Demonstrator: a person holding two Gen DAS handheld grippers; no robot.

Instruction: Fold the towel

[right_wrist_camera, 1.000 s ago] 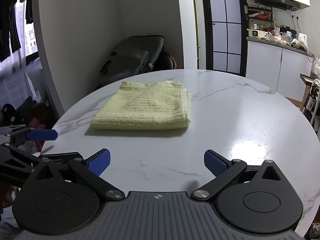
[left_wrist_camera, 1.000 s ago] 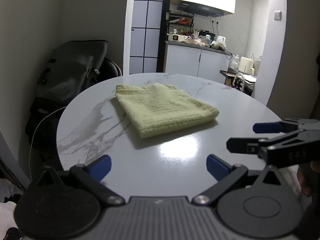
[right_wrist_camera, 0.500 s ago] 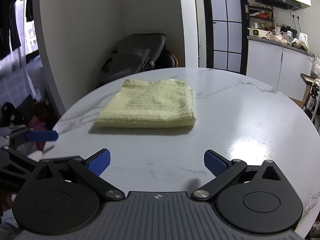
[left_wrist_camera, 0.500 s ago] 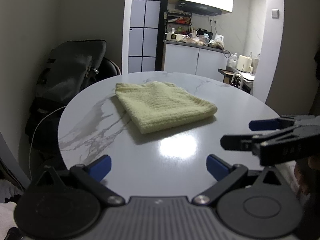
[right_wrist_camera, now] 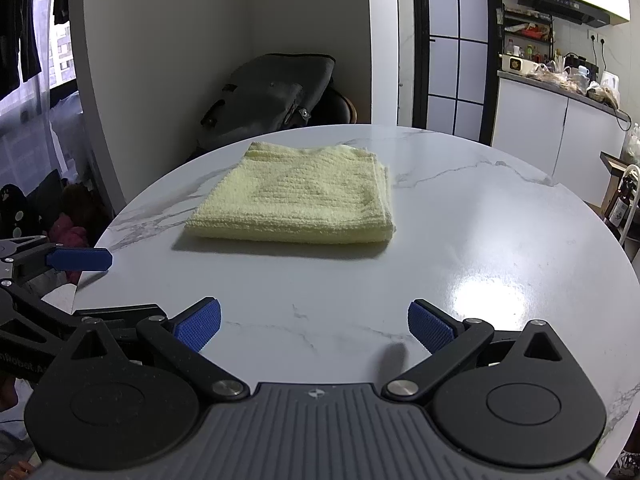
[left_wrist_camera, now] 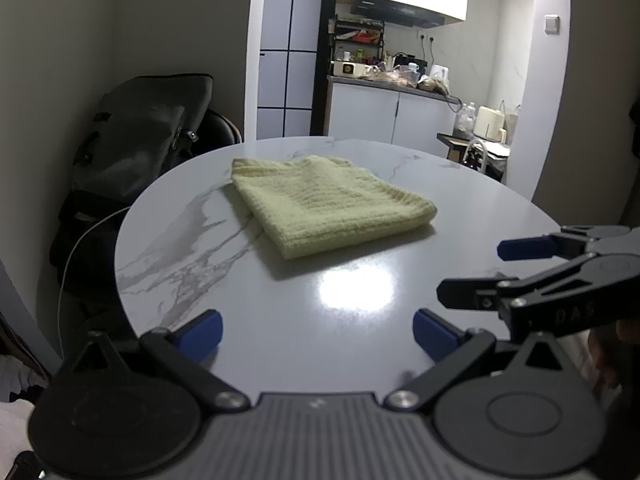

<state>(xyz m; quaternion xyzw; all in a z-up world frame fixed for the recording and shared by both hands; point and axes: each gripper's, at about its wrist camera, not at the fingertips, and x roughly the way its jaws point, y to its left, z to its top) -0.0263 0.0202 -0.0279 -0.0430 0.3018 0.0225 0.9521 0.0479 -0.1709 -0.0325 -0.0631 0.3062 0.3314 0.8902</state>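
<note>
The round marble bench (right_wrist_camera: 460, 240) carries one yellow towel (right_wrist_camera: 296, 200), lying flat toward the far left side, already doubled into a thick rectangle with stacked edges showing at its right side. If another fold is wanted, the layered near-right corner looks the best place to pinch, so that all the plies lift together (a shallow grab would likely peel only the top one). The left hand-held gripper (left_wrist_camera: 316, 332) hovers at the near rim, jaws wide apart and empty. The right hand-held gripper (right_wrist_camera: 314, 326) does likewise, well short of the towel.
</note>
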